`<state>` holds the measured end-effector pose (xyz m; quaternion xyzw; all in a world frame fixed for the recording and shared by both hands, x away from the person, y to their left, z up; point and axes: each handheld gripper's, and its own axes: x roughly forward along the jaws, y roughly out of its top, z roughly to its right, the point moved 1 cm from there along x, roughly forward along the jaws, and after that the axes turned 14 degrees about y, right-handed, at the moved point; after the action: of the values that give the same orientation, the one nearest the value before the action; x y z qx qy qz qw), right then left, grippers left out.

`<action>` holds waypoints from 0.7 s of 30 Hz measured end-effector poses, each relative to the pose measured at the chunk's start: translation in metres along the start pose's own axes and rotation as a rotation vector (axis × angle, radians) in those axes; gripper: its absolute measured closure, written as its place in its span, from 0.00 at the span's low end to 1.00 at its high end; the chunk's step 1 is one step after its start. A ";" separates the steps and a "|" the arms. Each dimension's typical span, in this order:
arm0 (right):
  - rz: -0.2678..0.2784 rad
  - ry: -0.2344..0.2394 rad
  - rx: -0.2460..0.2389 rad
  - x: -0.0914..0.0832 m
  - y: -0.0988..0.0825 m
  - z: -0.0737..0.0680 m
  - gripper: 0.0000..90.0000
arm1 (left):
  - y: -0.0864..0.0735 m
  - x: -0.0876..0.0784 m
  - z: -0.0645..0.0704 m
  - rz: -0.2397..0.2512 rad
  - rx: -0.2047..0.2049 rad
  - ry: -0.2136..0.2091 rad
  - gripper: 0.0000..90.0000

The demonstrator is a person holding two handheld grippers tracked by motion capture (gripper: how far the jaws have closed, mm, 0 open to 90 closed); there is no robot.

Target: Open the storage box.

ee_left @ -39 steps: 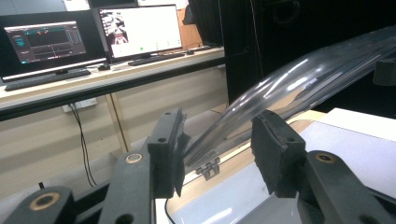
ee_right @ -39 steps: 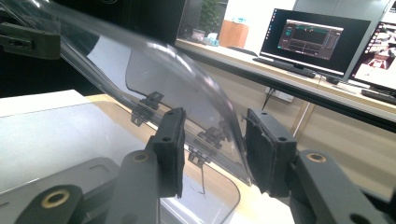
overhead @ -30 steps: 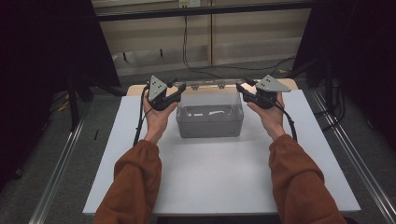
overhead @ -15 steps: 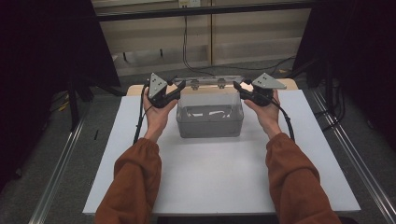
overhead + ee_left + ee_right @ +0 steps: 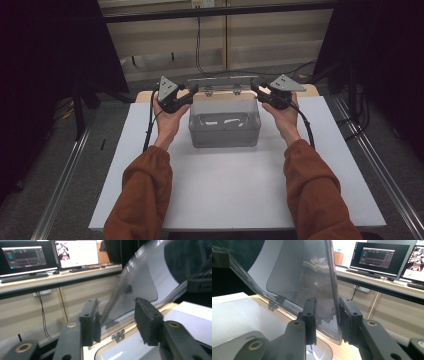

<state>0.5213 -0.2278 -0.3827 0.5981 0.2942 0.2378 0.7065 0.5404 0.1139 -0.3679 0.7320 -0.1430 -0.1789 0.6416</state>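
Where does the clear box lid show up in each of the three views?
High view: lid raised at the box's far edge, between both grippers.
Left gripper view: lid tilted, upper right.
Right gripper view: lid edge between the jaws.
Shared landmark: hinges.

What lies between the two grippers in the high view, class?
The raised clear lid spans from the left gripper to the right gripper, above the open clear box, in the high view.

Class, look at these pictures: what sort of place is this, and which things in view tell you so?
Probably a lab or recording workspace: computer monitors on a long bench, a white table between metal rails, and dark curtains either side.
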 end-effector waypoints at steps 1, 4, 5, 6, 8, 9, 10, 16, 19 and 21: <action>0.001 0.000 0.000 0.000 0.000 0.000 0.76 | -0.001 0.002 0.001 -0.005 -0.003 0.002 0.60; 0.007 0.007 0.014 0.001 0.001 0.003 0.76 | -0.004 0.005 0.001 -0.010 -0.017 0.015 0.59; 0.012 0.008 0.019 0.001 0.002 0.004 0.77 | -0.004 0.006 0.000 -0.007 -0.003 0.016 0.59; 0.013 0.007 0.024 0.001 0.002 0.004 0.77 | -0.005 0.007 0.000 -0.008 -0.008 0.012 0.59; 0.015 0.008 0.027 0.002 0.002 0.006 0.77 | -0.007 0.010 -0.003 -0.021 0.002 0.005 0.57; 0.018 0.008 0.031 0.002 0.003 0.006 0.78 | -0.008 0.011 -0.004 -0.022 -0.004 0.007 0.57; 0.020 0.007 0.034 0.002 0.003 0.006 0.78 | -0.010 0.012 -0.005 -0.019 -0.003 0.008 0.56; 0.017 -0.003 0.045 0.005 0.005 0.008 0.79 | -0.019 0.019 -0.011 -0.036 -0.021 0.005 0.58; 0.015 0.000 0.047 0.005 0.005 0.009 0.79 | -0.021 0.023 -0.008 -0.037 -0.006 0.001 0.60; 0.018 0.002 0.048 0.005 0.006 0.010 0.79 | -0.021 0.025 -0.009 -0.049 -0.005 0.002 0.60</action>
<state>0.5320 -0.2305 -0.3768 0.6174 0.2953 0.2376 0.6894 0.5664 0.1135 -0.3893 0.7340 -0.1240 -0.1941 0.6389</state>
